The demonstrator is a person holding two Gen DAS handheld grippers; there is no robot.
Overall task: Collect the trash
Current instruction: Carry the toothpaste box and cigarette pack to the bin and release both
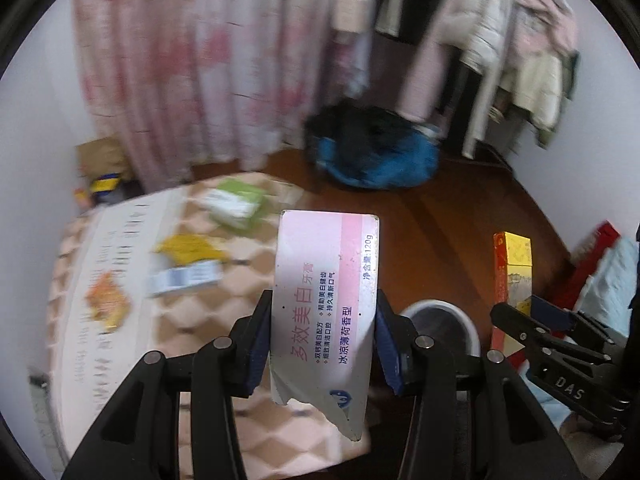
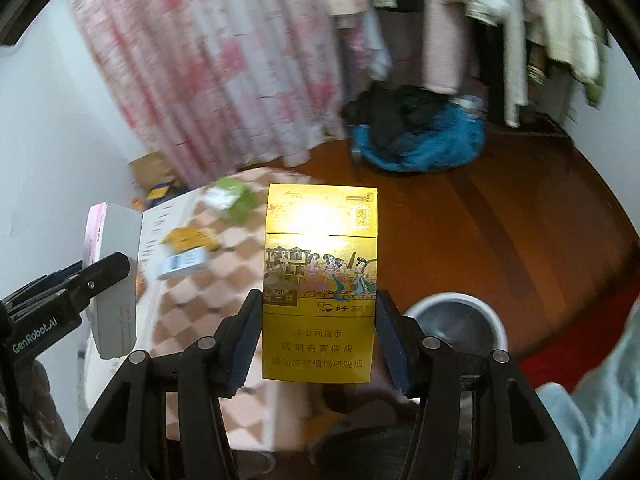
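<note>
My left gripper (image 1: 323, 312) is shut on a white and pink toothpaste box (image 1: 326, 288) with a torn lower end, held upright above the checked table edge. In the right wrist view that box (image 2: 114, 264) and the left gripper (image 2: 100, 268) show at the left. My right gripper (image 2: 318, 308) is shut on a yellow cigarette pack (image 2: 320, 280). The pack (image 1: 512, 276) and the right gripper (image 1: 516, 314) appear at the right of the left wrist view. A white round bin (image 2: 460, 320) with a dark liner stands on the floor below; it also shows as the bin (image 1: 444, 320) beside the left fingers.
On the checked tablecloth (image 1: 192, 320) lie a green and white packet (image 1: 236, 204), a yellow wrapper (image 1: 188, 248), a small white and blue box (image 1: 184, 280) and an orange wrapper (image 1: 108, 300). A blue and black clothes heap (image 1: 372, 152) lies on the brown wooden floor (image 1: 460, 224), with curtains and hanging clothes behind.
</note>
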